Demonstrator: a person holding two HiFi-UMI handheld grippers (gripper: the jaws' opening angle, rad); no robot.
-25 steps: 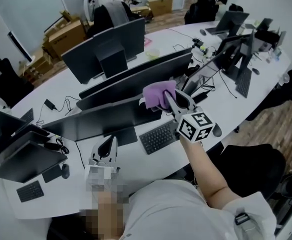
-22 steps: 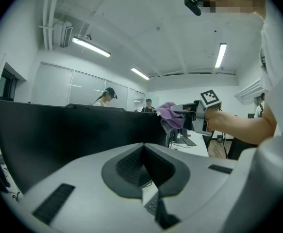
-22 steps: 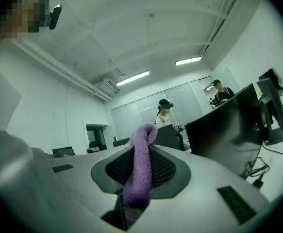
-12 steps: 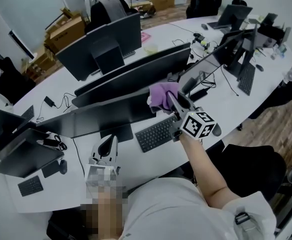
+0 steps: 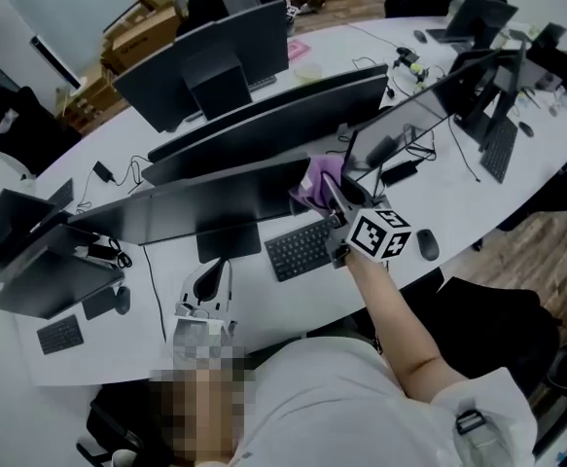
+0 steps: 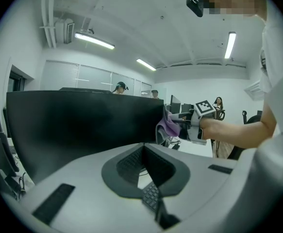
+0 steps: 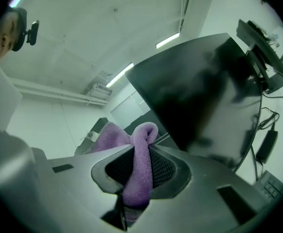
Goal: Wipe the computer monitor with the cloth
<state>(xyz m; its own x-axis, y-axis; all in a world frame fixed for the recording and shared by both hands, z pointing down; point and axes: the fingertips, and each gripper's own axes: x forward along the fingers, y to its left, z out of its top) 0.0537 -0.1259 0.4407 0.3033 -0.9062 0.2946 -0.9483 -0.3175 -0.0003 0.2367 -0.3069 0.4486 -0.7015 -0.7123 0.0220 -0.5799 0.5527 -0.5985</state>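
Judging risk from my remote station, I begin with the desk (image 5: 458, 212): it is crowded with screens and loose cables, so a wide sweep of the arm could snag a lead. The monitor (image 5: 225, 207) rests on a single central stand; hard pressure at its right edge, where the cloth sits, could twist it toward the angled neighbouring monitor (image 5: 409, 129) just beside it. The keyboard (image 5: 301, 248) lies below that edge and would catch anything dropped. The right hand-held gripper (image 5: 327, 195) is clamped on the cloth (image 5: 314, 181); if its hard jaws reach past the fabric, they could scratch the panel. The left hand-held gripper (image 5: 209, 282) sits low near the stand, jaws drawn together on nothing. The cloth is purple and plush, bunched between the jaws with a folded loop standing proud of them; the screen is dark and unlit.
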